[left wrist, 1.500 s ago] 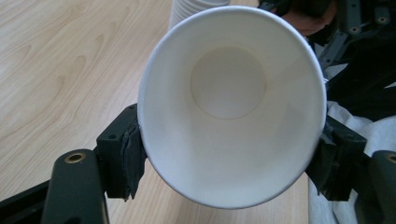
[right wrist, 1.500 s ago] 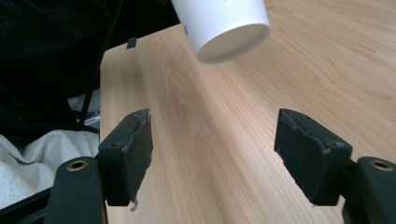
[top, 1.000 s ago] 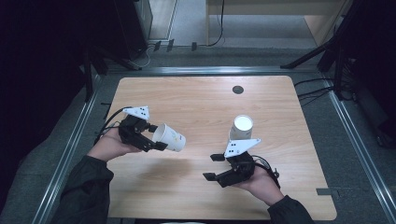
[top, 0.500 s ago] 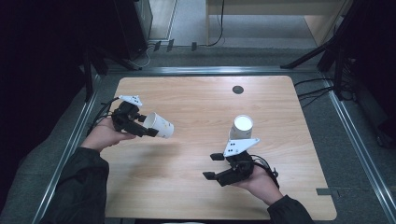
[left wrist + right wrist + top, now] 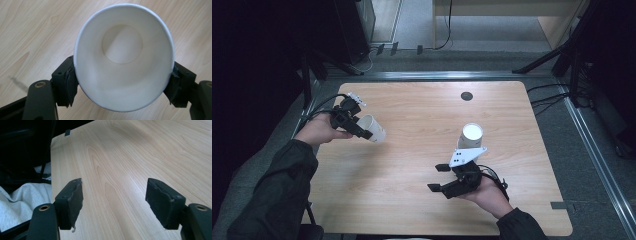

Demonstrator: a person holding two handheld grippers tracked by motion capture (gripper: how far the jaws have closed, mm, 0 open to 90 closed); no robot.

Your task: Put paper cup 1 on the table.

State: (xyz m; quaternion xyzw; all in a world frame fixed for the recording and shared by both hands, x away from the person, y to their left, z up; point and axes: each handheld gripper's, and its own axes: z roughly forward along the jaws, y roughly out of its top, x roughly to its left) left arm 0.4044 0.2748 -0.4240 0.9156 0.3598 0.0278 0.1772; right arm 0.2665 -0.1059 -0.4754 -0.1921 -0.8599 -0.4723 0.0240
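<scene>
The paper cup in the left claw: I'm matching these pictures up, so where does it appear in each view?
High view: the held paper cup lies on its side at the left, in the left claw, above the table.
Left gripper view: the cup is at centre, mouth toward the camera, pads pressing both sides.
Right gripper view: not in it.
Shared landmark: the light wood tabletop.
</scene>
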